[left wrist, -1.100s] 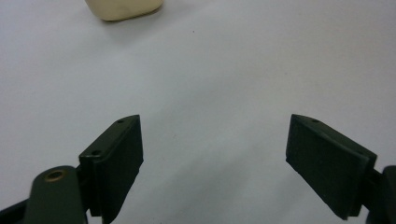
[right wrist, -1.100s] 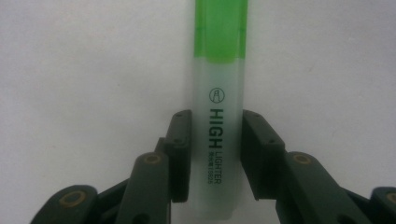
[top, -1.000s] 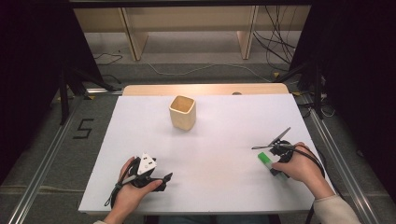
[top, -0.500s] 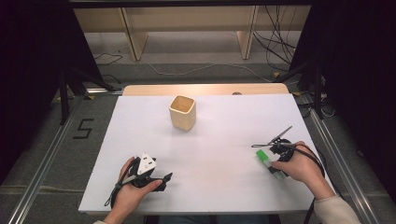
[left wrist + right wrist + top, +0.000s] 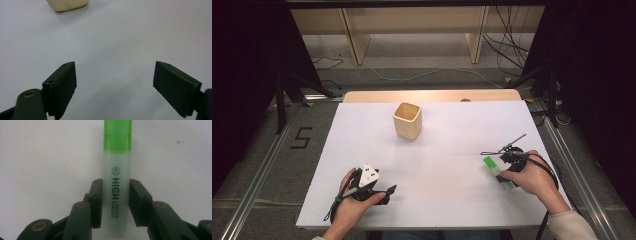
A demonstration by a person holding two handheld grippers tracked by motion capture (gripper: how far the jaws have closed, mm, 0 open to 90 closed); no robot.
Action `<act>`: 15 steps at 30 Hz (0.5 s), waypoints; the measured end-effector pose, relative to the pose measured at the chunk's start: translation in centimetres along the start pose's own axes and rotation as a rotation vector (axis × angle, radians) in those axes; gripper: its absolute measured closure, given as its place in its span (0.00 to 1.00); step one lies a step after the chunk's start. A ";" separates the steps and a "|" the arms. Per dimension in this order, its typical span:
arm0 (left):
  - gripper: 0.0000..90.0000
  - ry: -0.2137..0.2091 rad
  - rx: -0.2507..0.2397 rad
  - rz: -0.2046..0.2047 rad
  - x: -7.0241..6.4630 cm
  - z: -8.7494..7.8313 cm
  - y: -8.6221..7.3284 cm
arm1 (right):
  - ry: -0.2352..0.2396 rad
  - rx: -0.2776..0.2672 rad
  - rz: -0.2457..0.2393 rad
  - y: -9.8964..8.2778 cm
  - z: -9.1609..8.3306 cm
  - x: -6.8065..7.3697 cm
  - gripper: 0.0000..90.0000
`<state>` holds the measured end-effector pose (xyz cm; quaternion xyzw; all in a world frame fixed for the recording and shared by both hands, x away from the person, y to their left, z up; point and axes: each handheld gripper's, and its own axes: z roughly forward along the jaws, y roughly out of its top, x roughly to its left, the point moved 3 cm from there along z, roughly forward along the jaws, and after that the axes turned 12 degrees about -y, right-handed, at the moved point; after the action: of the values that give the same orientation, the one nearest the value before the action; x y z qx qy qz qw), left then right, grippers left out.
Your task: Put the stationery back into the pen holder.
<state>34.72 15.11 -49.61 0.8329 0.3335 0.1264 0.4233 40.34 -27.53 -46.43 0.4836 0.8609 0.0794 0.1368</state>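
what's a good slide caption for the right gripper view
Right hand-held gripper clamps a green highlighter by its translucent barrel, green cap pointing away, over the white table.

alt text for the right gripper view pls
The right claw is closed on a green highlighter, its two black jaws pressing the pale barrel from either side. The green cap end points away from the camera, over a plain white table.
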 end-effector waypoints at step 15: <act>0.21 0.003 -0.001 0.001 0.0 0.0 0.0 | 0.008 -0.075 0.005 0.7 -0.4 0.5 0.73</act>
<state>34.72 15.11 -49.61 0.8326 0.3335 0.1280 0.4233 40.51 -26.77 -45.95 0.4799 0.8566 0.1141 0.1511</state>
